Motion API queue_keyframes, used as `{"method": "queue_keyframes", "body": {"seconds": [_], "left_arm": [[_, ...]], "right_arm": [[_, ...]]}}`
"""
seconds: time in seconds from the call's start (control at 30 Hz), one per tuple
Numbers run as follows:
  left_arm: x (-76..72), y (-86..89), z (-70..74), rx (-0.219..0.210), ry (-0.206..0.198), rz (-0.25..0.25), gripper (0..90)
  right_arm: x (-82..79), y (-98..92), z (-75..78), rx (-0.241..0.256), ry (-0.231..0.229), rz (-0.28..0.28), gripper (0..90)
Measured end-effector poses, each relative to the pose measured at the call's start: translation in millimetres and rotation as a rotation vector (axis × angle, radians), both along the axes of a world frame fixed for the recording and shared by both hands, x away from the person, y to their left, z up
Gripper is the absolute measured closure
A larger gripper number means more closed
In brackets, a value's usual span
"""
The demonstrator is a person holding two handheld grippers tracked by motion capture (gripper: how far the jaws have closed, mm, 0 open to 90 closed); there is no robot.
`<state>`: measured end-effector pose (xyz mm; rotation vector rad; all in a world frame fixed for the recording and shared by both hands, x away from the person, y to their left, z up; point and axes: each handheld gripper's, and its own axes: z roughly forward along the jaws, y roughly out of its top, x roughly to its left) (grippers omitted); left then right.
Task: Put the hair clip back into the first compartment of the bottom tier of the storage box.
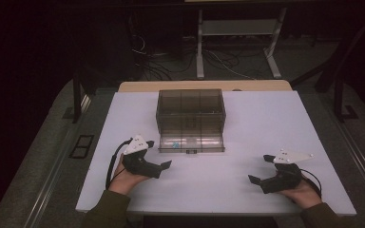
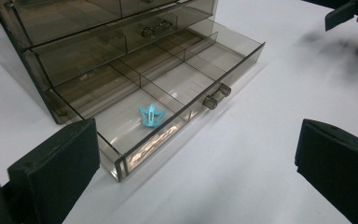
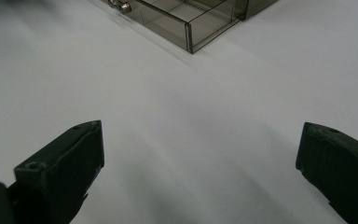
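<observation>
Small cyan clip (image 2: 151,115), spiky and star-like, lay in the front-left compartment of the pulled-out bottom drawer (image 2: 235,60). Drawer was smoky clear plastic with dividers and two stub knobs on its front, part of a tinted organizer box (image 1: 190,112). Clip sat just ahead of the left gripper (image 1: 158,160), fingers spread apart, empty. Right gripper (image 1: 261,170) was well apart from the drawer, fingers also apart over bare white desk (image 1: 266,123).

A small turquoise clip (image 2: 151,115) lies in the left compartment of the smoky transparent organizer's pulled-out bottom drawer (image 2: 233,63).
</observation>
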<state>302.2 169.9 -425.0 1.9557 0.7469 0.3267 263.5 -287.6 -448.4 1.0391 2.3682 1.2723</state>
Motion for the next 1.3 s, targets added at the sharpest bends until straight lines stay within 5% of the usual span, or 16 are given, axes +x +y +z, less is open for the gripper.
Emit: {"method": "queue_keyframes", "body": {"seconds": [0.77,1.3], "left_arm": [[-16.9,13.0,-14.3,-0.001,0.025,0.001,0.0],[-17.5,16.7,-20.3,0.035,0.046,0.003,0.0]], "right_arm": [[-0.1,0.4,-0.2,-0.001,-0.003,-0.002,0.4],[0.0,0.6,-0.3,-0.005,-0.003,-0.003,0.4]]}}
